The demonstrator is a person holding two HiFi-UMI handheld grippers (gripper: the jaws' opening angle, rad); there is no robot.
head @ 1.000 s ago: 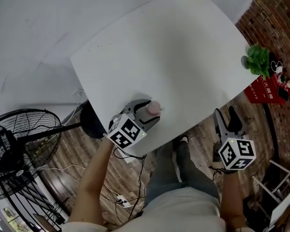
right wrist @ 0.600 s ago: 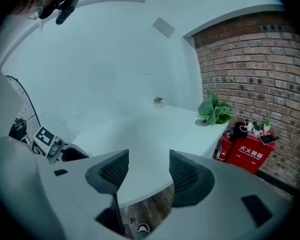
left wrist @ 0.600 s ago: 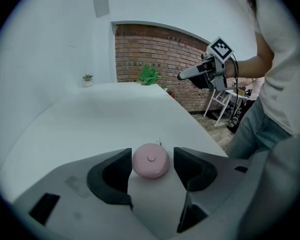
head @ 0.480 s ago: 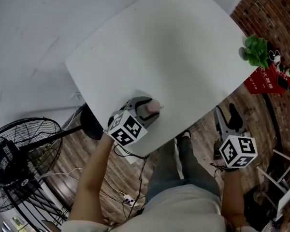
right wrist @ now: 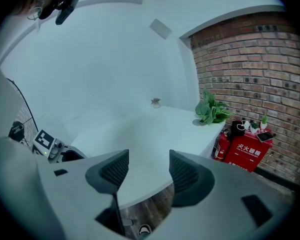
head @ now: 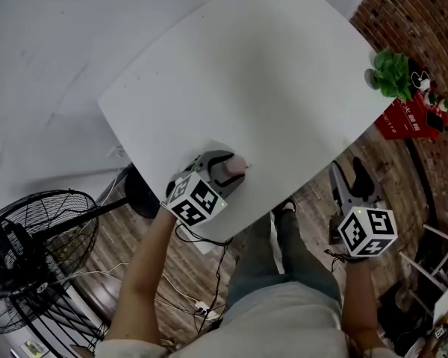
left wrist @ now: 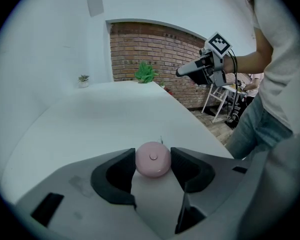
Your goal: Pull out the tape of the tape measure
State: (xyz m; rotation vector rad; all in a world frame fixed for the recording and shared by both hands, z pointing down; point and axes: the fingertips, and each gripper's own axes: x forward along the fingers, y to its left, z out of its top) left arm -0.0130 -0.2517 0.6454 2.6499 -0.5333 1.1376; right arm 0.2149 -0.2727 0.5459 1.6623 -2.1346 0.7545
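Closing your left gripper [head: 232, 171] onto the round pink tape measure [left wrist: 153, 158], pads touching both sides | it sits by the white table's [head: 269, 88] near corner | your right gripper [right wrist: 145, 172] gapes empty, off the table's edge.

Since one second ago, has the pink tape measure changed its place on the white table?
No. The pink tape measure lies at the same spot as before, close to the near edge of the white table; only the camera has shifted a little.
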